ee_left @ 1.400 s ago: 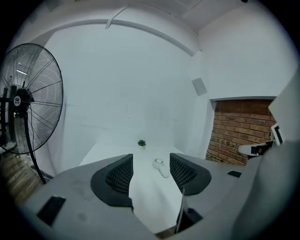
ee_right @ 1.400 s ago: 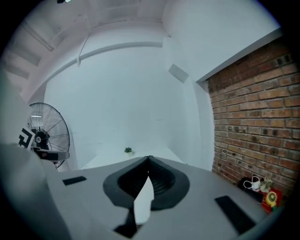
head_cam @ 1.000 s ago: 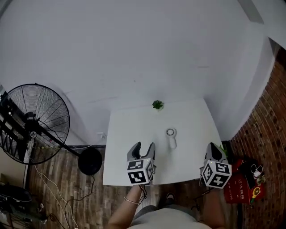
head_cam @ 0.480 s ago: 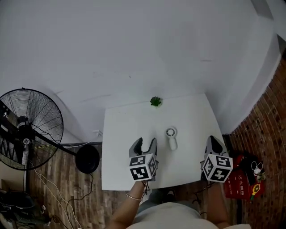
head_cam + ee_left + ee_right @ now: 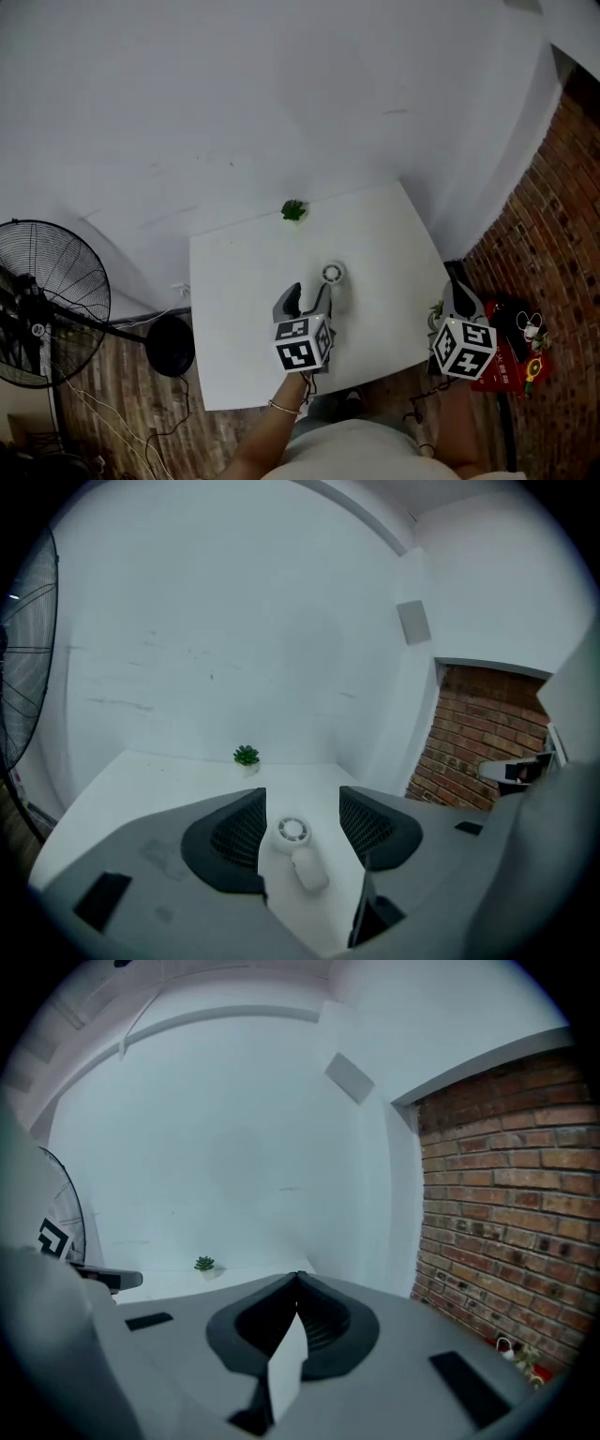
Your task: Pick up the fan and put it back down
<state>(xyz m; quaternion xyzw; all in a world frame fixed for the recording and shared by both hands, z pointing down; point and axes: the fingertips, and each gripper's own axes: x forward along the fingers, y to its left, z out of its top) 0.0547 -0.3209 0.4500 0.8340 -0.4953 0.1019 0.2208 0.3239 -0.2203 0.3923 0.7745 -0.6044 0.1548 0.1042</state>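
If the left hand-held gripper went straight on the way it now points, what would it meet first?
Most likely the small white fan, lying on the table and framed between the open jaws of the left hand-held gripper. How far ahead it lies is unclear.

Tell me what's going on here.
A person is working two handheld grippers over the white square table. The left gripper is open, its jaws framing the small white handheld fan lying flat there, not yet gripping it. The right gripper is shut and empty near the table's right edge.
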